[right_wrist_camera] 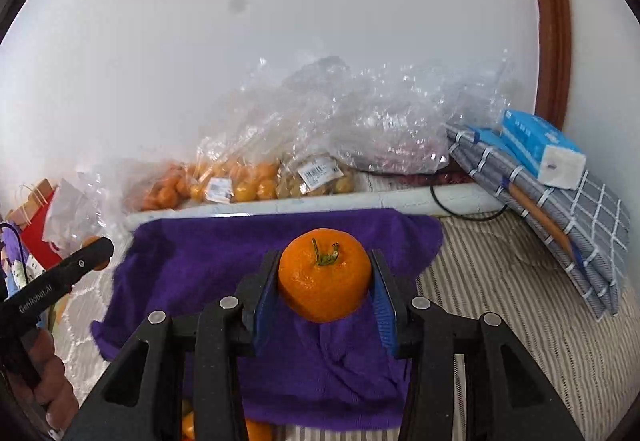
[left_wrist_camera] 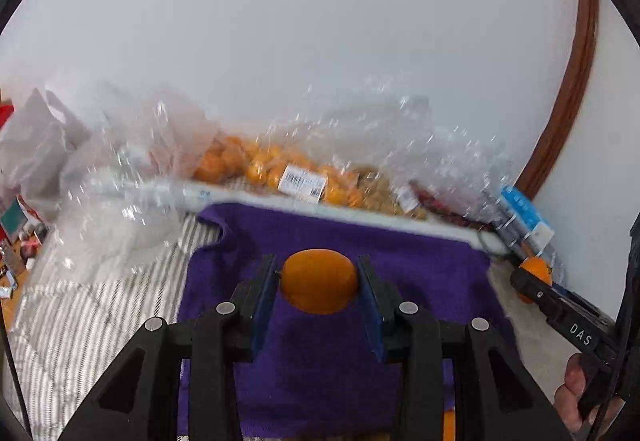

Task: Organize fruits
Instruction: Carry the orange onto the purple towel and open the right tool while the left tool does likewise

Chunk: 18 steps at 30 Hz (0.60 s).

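Observation:
My left gripper [left_wrist_camera: 319, 281] is shut on an orange mandarin [left_wrist_camera: 319, 280] and holds it above a purple cloth [left_wrist_camera: 320, 373]. My right gripper [right_wrist_camera: 325, 277] is shut on a second mandarin [right_wrist_camera: 323, 275] with a green stem, also above the purple cloth [right_wrist_camera: 304, 377]. The right gripper shows at the right edge of the left wrist view [left_wrist_camera: 534, 279], with its mandarin [left_wrist_camera: 537, 268]. The left gripper shows at the left of the right wrist view [right_wrist_camera: 96, 249]. More orange fruit [right_wrist_camera: 256, 431] peeks out under the cloth's near edge.
Clear plastic bags of mandarins [right_wrist_camera: 232, 181] and other fruit [right_wrist_camera: 316, 177] lie along the white wall. A blue tissue pack [right_wrist_camera: 540, 149] sits on folded checked cloth [right_wrist_camera: 580, 241] at the right. A striped bedsheet [right_wrist_camera: 520, 321] surrounds the cloth. A red paper bag [right_wrist_camera: 36, 237] stands at left.

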Tool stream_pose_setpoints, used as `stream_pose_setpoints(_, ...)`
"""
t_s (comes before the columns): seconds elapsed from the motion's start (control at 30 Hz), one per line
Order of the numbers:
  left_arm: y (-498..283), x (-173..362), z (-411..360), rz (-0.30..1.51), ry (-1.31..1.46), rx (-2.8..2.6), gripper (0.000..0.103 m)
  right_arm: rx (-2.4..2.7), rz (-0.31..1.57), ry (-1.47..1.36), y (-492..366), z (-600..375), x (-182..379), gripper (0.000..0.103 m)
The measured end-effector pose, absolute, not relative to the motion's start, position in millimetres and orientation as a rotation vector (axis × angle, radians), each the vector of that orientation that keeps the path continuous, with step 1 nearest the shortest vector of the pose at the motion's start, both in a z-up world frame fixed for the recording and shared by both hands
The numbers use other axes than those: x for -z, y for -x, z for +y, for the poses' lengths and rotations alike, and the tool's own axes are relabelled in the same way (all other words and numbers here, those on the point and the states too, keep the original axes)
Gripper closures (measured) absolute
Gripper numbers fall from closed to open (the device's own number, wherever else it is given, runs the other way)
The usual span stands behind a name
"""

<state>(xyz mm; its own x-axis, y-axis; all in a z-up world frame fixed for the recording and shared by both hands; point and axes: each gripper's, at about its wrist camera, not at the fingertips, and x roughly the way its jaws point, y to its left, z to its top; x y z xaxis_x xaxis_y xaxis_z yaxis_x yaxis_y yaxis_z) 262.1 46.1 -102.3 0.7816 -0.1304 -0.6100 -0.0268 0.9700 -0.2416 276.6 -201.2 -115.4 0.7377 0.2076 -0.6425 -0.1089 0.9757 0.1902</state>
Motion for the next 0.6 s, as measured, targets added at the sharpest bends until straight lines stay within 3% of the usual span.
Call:
stream_pose_setpoints(0.23,-276,134,49,0.762,0.252,0.035,0.066,-0.177,0.825,-0.111,-295,-193,159,0.060)
stream_pose_setpoints(0.6,-283,154,46,0.815,0.229,0.001,0.066,-0.176,0.891,-0.075,-302,-185,182,0.060)
